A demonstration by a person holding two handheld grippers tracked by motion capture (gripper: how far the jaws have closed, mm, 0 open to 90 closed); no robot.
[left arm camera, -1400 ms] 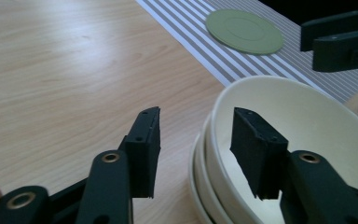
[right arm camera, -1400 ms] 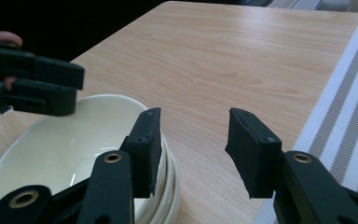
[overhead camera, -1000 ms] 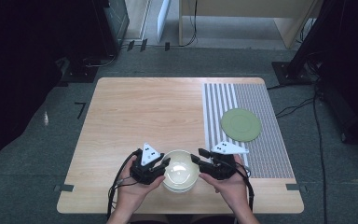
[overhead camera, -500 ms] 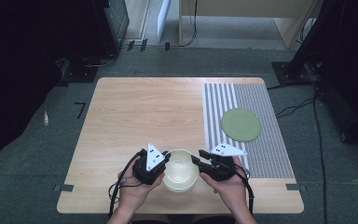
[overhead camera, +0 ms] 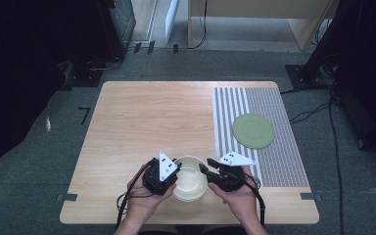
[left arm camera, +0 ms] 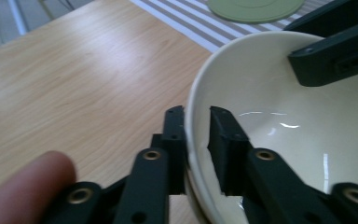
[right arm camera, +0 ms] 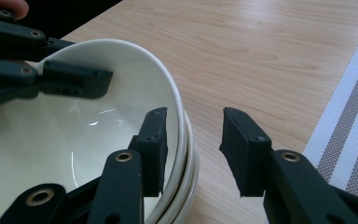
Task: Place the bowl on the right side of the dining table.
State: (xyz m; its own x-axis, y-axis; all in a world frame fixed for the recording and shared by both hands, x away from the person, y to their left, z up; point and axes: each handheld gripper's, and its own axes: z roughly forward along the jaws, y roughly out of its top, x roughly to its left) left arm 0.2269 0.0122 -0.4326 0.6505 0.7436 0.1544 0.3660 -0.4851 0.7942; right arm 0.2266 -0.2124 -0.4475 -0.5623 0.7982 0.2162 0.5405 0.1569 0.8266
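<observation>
In the high view the bowl (overhead camera: 190, 178) sits bottom centre between both grippers, in the left gripper view the left gripper (left arm camera: 196, 122) pinches its rim, and in the right gripper view the right gripper (right arm camera: 192, 122) straddles the rim, half-open.

You're at a light wooden table (overhead camera: 152, 127) with a striped grey placemat (overhead camera: 254, 132) on its right side. Grey carpet floor (overhead camera: 49, 161) all round, black cables (overhead camera: 318, 112) trailing at right. Dark equipment rack (overhead camera: 117, 24) back left, pale wooden furniture (overhead camera: 254, 19) back centre. Edges of the room sit in shadow.
</observation>
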